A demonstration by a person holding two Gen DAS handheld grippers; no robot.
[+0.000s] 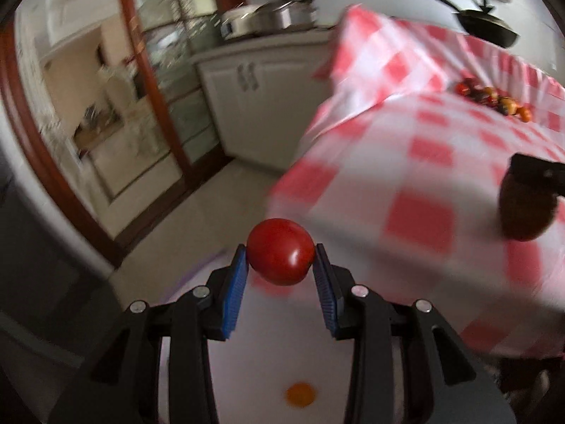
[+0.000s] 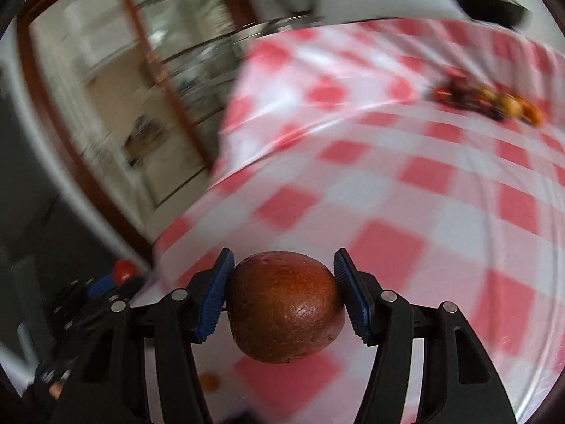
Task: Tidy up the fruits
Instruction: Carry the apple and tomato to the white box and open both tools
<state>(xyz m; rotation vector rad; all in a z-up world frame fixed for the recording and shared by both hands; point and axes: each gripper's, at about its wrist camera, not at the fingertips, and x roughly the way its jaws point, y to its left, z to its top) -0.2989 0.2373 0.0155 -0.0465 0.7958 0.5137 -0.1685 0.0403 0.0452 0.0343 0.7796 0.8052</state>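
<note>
Left wrist view: left gripper (image 1: 280, 258) clamps a red tomato (image 1: 280, 256); right gripper (image 2: 284, 295) clamps a brown fruit (image 2: 285, 305).

Red-checked tablecloth (image 1: 423, 162), black pan (image 1: 489, 26), steel pots (image 1: 268, 17), white cabinet (image 1: 261, 106), wood-framed glass door (image 1: 166, 81)

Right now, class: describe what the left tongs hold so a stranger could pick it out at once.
Start at the red-and-white checked tablecloth. Near its edge, the left tongs pinch a small, smooth, glossy red round fruit. Unlike the larger, dull brown rough-skinned fruit in the right tongs, it shines.
</note>
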